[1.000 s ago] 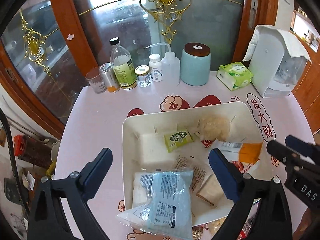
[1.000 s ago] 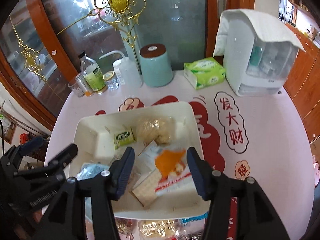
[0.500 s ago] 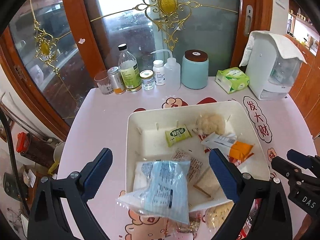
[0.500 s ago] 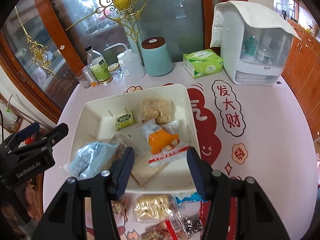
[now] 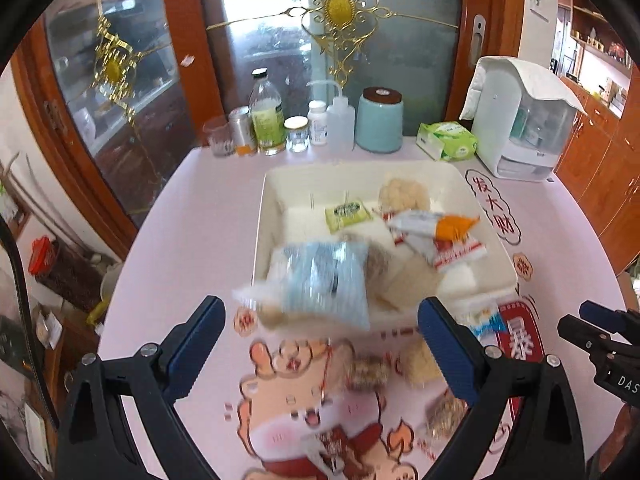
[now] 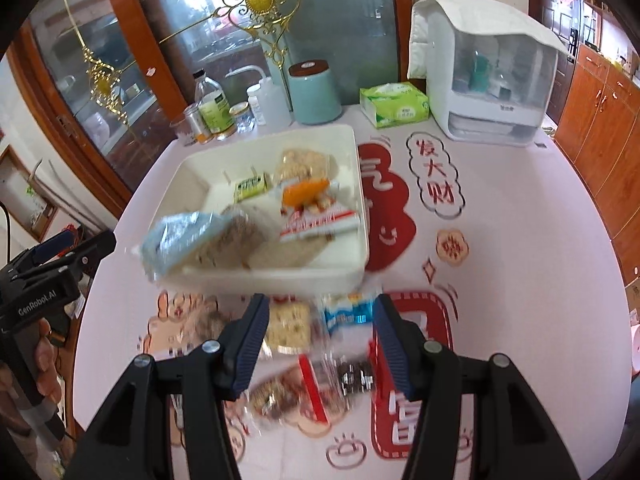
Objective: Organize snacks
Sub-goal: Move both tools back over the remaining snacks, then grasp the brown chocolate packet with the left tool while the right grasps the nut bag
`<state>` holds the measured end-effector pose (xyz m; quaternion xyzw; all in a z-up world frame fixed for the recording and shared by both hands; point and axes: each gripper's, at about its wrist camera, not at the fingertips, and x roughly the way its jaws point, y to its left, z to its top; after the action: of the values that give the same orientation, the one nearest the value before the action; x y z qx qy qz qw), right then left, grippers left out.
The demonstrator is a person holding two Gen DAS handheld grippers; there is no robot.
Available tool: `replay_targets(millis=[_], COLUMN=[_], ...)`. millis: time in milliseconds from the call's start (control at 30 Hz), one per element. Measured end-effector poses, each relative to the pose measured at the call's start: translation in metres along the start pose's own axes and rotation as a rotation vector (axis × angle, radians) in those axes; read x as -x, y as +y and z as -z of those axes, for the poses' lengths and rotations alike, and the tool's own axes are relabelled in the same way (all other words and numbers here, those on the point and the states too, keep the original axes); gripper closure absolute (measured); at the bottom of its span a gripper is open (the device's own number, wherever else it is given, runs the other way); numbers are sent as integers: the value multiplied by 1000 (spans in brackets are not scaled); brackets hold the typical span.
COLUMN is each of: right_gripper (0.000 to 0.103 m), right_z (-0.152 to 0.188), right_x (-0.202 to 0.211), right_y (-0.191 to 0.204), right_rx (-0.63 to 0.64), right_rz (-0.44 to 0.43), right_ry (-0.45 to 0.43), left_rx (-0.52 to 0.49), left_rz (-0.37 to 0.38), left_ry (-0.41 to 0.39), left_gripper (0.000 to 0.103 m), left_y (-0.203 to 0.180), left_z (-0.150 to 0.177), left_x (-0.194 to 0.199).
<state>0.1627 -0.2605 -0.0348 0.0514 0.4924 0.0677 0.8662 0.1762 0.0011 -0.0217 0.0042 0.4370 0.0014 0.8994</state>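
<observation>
While angled down: both hand-held grippers [image 5: 320, 344] [image 6: 318, 344]

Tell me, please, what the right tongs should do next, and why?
Probably lower the right tongs onto the pale cracker packet just ahead of them and close. They stand open and empty over the loose snacks on the table, while the white tray already holds several packets.
</observation>
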Motion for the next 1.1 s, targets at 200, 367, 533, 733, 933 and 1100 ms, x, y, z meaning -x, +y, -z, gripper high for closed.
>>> replay_targets(millis=[200, 367, 533, 733, 933, 1100], right_gripper=[48, 48, 48, 48, 48, 48], right_z=[42, 73, 93, 109, 106, 100], right_x=[3, -1, -22, -58, -89, -108], right_y=[-2, 3, 9, 11, 9, 9], right_rx=[-11, -23, -55, -169, -350, -464], right_rz=[-43, -88, -114, -161, -196, -172], right_ry=[36, 76, 143, 235, 301, 336], left_rx=[95, 148, 215, 307, 369, 355], left_rz=[30, 43, 13, -13, -14, -5], left_ry=[53, 110, 219, 309, 379, 406], left_gripper=[6, 6, 6, 8, 14, 20], left_y=[15, 18, 22, 28, 31, 26], left_z=[53, 98, 139, 166, 179, 183], left_x=[9, 3, -24, -61, -87, -99])
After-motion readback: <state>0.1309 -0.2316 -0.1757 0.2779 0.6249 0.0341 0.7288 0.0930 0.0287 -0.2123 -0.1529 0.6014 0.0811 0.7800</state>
